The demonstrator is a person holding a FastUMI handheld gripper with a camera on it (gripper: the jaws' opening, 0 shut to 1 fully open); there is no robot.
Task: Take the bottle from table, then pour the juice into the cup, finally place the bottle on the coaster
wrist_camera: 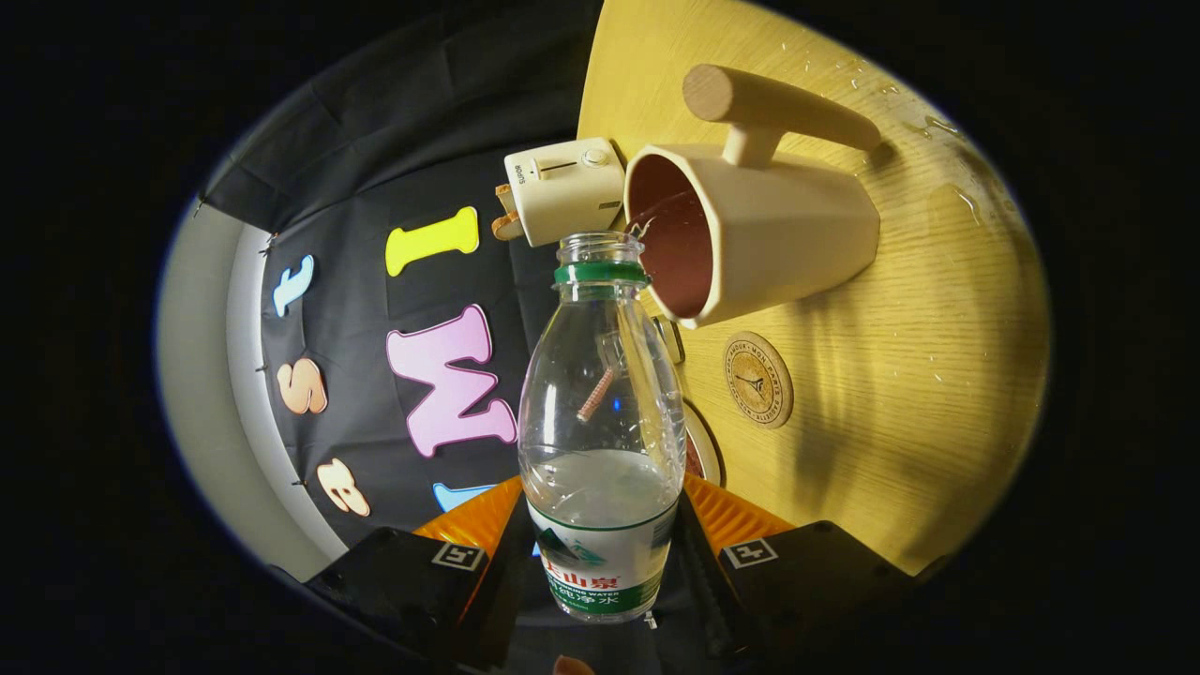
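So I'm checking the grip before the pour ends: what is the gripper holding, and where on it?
The gripper is shut on the bottle, its fingers pressing the lower, labelled part of the body from both sides.

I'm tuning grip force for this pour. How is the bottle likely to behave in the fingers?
The bottle, clamped between the gripper fingers, looks like thin clear plastic, so it probably dents under pressure. Only partly full, it is likely light. Uncapped, a hard squeeze might slosh liquid toward the cup.

We are seeing the tool (600, 553) showing square black-and-white marker tags on both dark blocky finger mounts.
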